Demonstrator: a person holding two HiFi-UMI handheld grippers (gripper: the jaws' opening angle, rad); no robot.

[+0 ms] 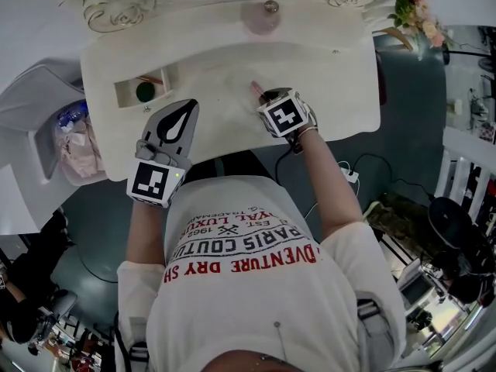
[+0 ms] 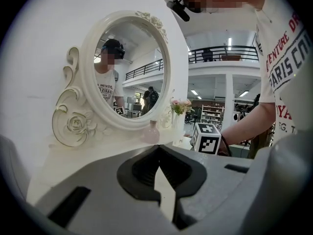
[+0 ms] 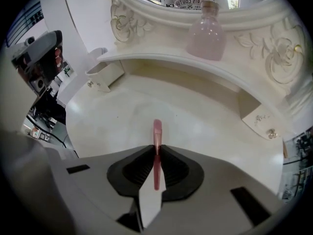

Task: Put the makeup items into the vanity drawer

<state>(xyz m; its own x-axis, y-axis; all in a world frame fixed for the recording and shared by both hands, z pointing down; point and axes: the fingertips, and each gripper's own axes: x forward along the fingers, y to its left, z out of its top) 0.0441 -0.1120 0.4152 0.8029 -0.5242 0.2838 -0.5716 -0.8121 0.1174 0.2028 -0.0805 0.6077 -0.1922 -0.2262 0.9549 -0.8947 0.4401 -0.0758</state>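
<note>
A slim pink makeup stick (image 3: pixel 156 129) lies on the cream vanity top (image 1: pixel 325 60), and my right gripper (image 3: pixel 156 150) points steeply down with its jaws shut on it. In the head view the stick's (image 1: pixel 254 88) tip pokes out beyond the right gripper (image 1: pixel 267 99). At the vanity's left stands an open small drawer (image 1: pixel 128 93) with a dark green round item (image 1: pixel 145 91) inside. My left gripper (image 1: pixel 188 107) hovers by the front edge just right of that drawer, shut with nothing between its jaws (image 2: pixel 158 150).
A pink glass bottle (image 3: pixel 207 33) stands on the shelf under the oval mirror (image 2: pixel 127 67). A vase of flowers (image 1: pixel 415 10) sits at the far right corner. A closed small drawer (image 3: pixel 261 120) is at the right. A bin with a bag (image 1: pixel 74 142) stands left of the vanity.
</note>
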